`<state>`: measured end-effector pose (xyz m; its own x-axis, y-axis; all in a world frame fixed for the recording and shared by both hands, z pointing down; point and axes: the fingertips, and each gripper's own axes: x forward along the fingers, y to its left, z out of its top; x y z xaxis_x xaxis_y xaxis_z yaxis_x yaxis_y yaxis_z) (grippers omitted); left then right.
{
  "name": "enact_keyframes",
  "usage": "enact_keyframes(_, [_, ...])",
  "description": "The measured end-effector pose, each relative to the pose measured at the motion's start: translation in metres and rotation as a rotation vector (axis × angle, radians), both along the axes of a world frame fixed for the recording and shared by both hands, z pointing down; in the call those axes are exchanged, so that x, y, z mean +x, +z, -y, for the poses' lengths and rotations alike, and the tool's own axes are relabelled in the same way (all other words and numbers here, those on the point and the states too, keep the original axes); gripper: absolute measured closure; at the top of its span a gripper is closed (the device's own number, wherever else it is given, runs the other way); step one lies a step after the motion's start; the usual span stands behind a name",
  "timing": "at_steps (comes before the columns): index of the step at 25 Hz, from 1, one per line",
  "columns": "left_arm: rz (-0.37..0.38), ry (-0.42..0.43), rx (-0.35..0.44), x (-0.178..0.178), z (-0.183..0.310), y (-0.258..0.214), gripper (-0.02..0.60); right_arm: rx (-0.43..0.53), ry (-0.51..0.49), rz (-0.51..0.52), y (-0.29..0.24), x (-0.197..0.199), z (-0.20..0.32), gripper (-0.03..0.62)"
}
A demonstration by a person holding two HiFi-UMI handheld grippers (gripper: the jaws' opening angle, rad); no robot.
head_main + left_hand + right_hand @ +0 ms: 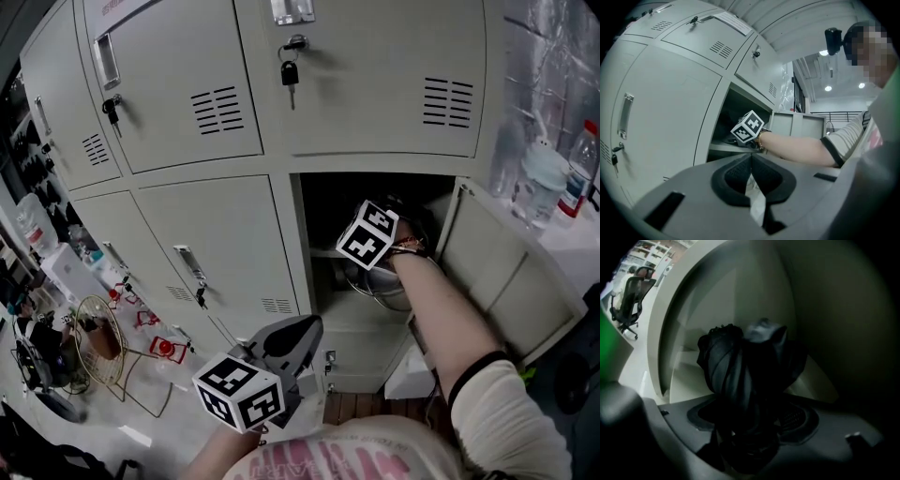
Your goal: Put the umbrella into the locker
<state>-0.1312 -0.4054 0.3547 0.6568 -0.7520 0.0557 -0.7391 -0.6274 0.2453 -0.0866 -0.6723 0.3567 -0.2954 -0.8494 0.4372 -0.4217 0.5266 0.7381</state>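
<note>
The black folded umbrella (740, 376) stands upright inside the open locker compartment (323, 251), its bunched canopy dark against the pale back wall (754, 301). My right gripper (751, 414) reaches into that compartment with the umbrella's lower part between its jaws. The jaws stand wide and the right pad (796, 418) shows bare beside the fabric. In the head view only the marker cube (367, 234) and my forearm show at the opening. My left gripper (292, 336) hangs low in front of the lockers, shut and holding nothing (751, 159).
The locker door (511, 272) is swung open to the right. Closed locker doors with hanging keys (289, 71) fill the wall above and to the left. Bottles (574, 173) stand on a surface at right. A wire basket (94, 352) and clutter lie at lower left.
</note>
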Motion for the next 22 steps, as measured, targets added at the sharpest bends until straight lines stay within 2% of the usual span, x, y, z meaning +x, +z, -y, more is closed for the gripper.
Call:
enact_keyframes(3, [0.001,-0.009,-0.006,0.002,-0.002,0.005,0.58,-0.017,0.054,0.07,-0.006,0.009,0.009,0.173])
enact_keyframes(4, [-0.001,-0.013,-0.008,0.002,-0.002,0.007,0.578,-0.014,0.067,0.091,-0.008,0.011,0.011,0.163])
enact_keyframes(9, [0.001,-0.027,-0.013,0.002,-0.006,0.011,0.58,0.051,0.102,0.135,-0.018,0.017,0.013,0.169])
enact_keyframes(12, [0.006,-0.031,-0.012,0.001,-0.009,0.01,0.58,0.056,0.101,0.142,-0.017,0.014,0.008,0.178])
enact_keyframes(16, [0.01,-0.032,-0.011,0.0,-0.016,0.01,0.58,0.029,0.117,0.205,-0.003,0.013,-0.002,0.226])
enact_keyframes(20, [-0.005,-0.03,-0.013,-0.001,-0.021,0.01,0.58,0.063,0.148,0.219,-0.001,0.017,-0.009,0.276])
enact_keyframes(22, [-0.014,-0.021,-0.017,0.001,-0.026,0.01,0.578,0.065,0.15,0.225,0.0,0.016,-0.016,0.275])
